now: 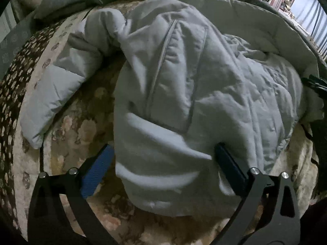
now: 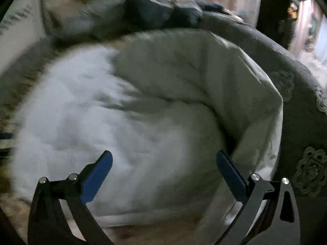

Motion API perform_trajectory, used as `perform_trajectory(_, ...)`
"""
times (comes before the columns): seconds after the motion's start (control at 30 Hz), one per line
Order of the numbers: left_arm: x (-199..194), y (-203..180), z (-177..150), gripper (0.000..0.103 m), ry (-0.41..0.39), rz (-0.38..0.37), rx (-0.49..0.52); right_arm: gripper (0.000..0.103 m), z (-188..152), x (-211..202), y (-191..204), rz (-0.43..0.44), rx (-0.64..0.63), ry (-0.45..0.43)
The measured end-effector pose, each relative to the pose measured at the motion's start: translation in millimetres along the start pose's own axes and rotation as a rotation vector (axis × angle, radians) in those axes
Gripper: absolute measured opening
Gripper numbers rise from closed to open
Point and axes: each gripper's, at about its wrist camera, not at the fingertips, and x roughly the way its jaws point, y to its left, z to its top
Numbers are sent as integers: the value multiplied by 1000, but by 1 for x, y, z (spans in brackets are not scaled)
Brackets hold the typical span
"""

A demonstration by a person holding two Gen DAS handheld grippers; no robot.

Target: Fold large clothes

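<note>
Both claws gape wide holding nothing, the left claw [image 1: 163,163] straddling the hem of the pale grey puffy quilted jacket [image 1: 184,81] stretched away across the floral bedspread [image 1: 81,122], the right claw [image 2: 163,169] probably hovering above its blurry bulk.

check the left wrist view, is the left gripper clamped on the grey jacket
No: the left gripper stands wide open, its blue pads apart on either side of the grey jacket hem, not pinching it.

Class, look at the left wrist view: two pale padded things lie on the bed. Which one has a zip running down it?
The grey jacket, nearest the gripper: a zip runs down its front. The cream quilt behind it has none.
</note>
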Motion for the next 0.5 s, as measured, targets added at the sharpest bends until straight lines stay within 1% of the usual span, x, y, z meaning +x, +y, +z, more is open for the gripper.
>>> perform_trajectory(0.03,6,-1,0,100,-3,-9,10,101,1,10,-4,-26,23,34)
perform_trajectory(0.07,9,-1,1,100,0,-10,9,101,0,25,-12,-32,66,71)
perform_trajectory(0.1,18,-1,1,100,14,-11,-2,102,-6,32,-18,-30,78,85)
perform_trajectory(0.13,25,0,2,100,33,-9,-9,102,-10,39,-19,-37,72,100)
perform_trajectory(0.2,44,-2,2,100,70,22,-7,102,-13,48,-19,-50,30,112)
perform_trajectory(0.27,58,-7,2,100,75,51,-4,101,-17,51,-19,-23,38,129)
perform_trajectory(0.3,65,-9,2,100,69,59,-1,95,-17,54,-20,5,48,146)
perform_trajectory(0.33,69,-10,3,100,76,62,-5,79,-16,56,-21,47,60,160)
perform_trajectory(0.37,73,-9,3,100,84,60,-16,73,-16,56,-22,67,58,164)
perform_trajectory(0.4,77,-9,5,100,99,56,-25,57,-16,47,-18,77,50,164)
perform_trajectory(0.43,78,-9,6,100,110,54,-29,43,-15,46,-19,92,44,164)
perform_trajectory(0.47,79,-8,8,99,123,50,-30,38,-16,45,-22,112,48,165)
perform_trajectory(0.5,78,-9,10,86,129,29,-25,29,-17,42,-25,131,54,161)
